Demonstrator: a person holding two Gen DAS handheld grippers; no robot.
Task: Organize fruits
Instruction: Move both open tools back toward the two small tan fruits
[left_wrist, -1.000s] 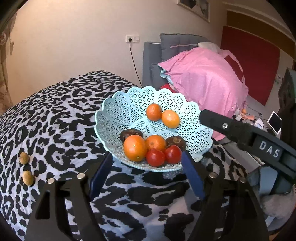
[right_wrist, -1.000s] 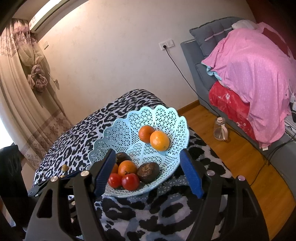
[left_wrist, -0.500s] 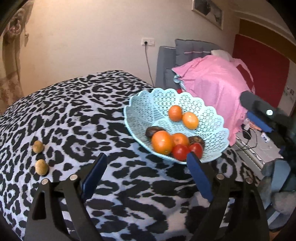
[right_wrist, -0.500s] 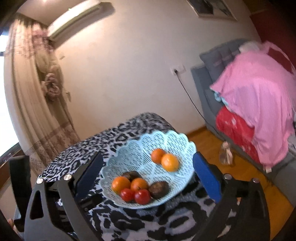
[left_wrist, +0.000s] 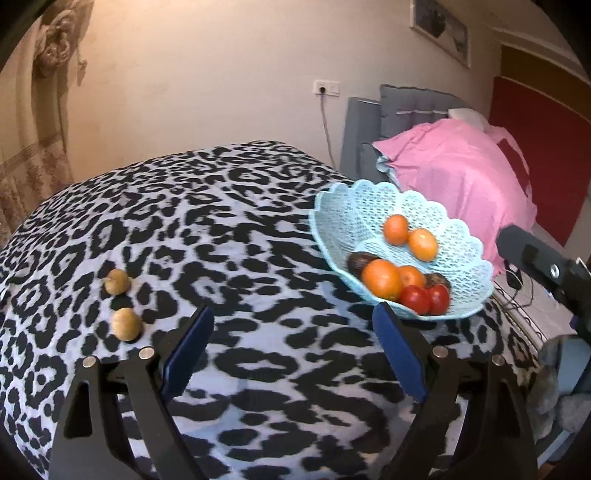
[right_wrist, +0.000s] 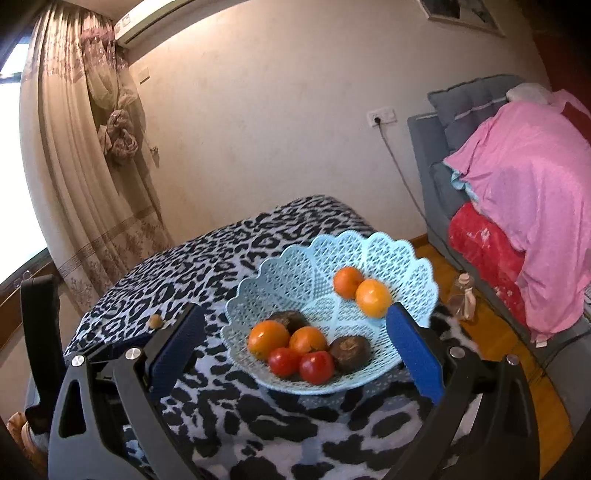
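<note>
A pale blue lattice basket (left_wrist: 354, 214) stands on the leopard-print cloth (left_wrist: 221, 221), holding several oranges (left_wrist: 381, 278), two tomatoes (left_wrist: 417, 299) and dark brown fruits (left_wrist: 356, 260). Two small tan fruits (left_wrist: 117, 281) (left_wrist: 126, 324) lie loose on the cloth, left of my left gripper (left_wrist: 291, 312). That gripper is open and empty, and the basket sits to its upper right. My right gripper (right_wrist: 295, 314) is open wide, its fingers framing the basket (right_wrist: 314, 266) from the near side without touching it. One tan fruit (right_wrist: 154, 321) shows beyond its left finger.
A grey sofa under a pink blanket (left_wrist: 461, 173) stands right of the table. A plastic bottle (right_wrist: 463, 301) sits on the wooden floor beside it. A curtain (right_wrist: 92, 147) hangs at the left. The cloth drops off just past the basket's right side.
Both grippers' jaws have spread wider. The left view has swung left, so the basket slid to the right and the two tan fruits came nearer. The right gripper backed off slightly.
</note>
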